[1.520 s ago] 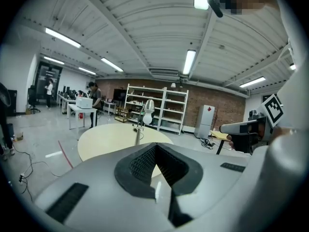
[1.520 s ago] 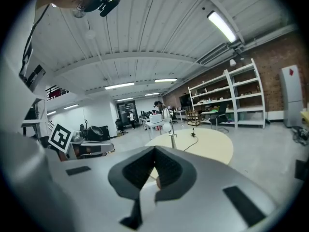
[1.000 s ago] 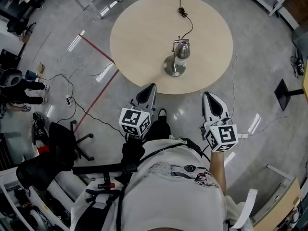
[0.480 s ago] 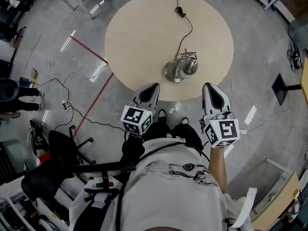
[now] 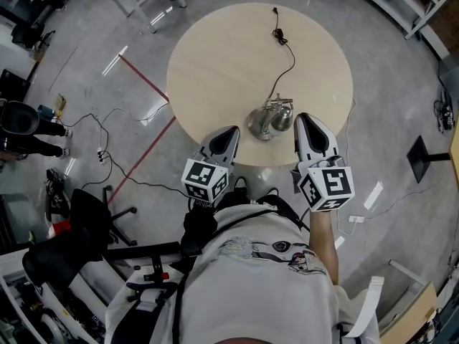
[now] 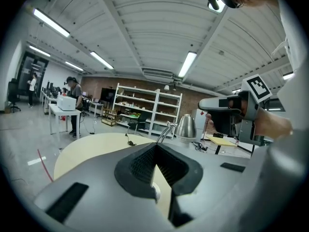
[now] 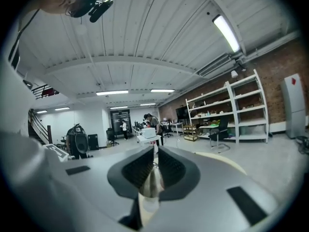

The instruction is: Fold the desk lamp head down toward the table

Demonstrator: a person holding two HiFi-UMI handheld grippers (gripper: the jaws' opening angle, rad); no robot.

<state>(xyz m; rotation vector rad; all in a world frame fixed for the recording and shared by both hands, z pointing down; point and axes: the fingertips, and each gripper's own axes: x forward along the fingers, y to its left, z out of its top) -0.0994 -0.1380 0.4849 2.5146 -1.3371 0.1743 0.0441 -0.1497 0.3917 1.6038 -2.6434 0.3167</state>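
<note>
Nearer lamp (image 5: 271,118) came right tongs (image 5: 304,122) and left tongs (image 5: 231,132), both clenched empty; my sideways shove could have tipped it off table (image 5: 215,63).

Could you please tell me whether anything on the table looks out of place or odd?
Nothing is damaged or spilled. The lamp stands close to the near edge of the table, and its cord trails loose across the top, the plug lying unplugged near the far edge.
</note>
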